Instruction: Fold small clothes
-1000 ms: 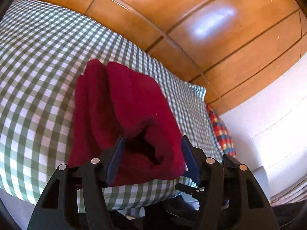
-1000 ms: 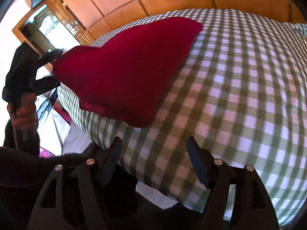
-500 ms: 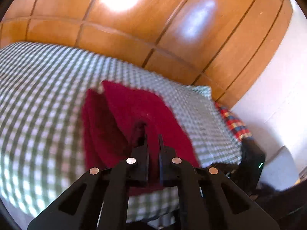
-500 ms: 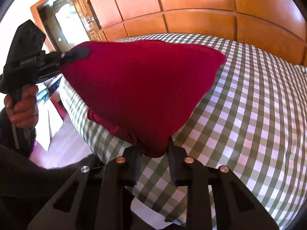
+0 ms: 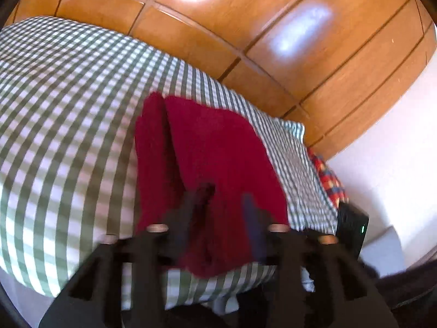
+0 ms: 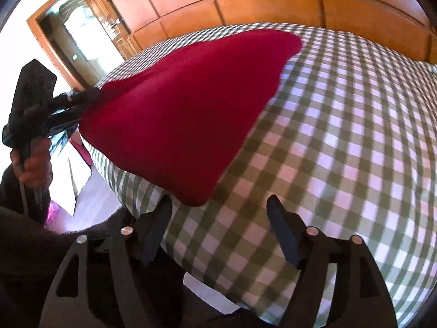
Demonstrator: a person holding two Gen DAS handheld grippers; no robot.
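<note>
A: At the near edge of the bed, what are the claws doing?

B: The right claw stands wide and is opening; nothing sits between its fingers, and the near corner of the red garment lies just beyond them.

A: And the left claw?

B: Blurred, jaws opening about halfway, with the garment's near end between them; I cannot tell whether the pads still touch it.

A: Where does the garment lie?

B: Folded on the green checked bedcover, near the edge. Farther off, a checked pillow, then the wooden panelling.
</note>
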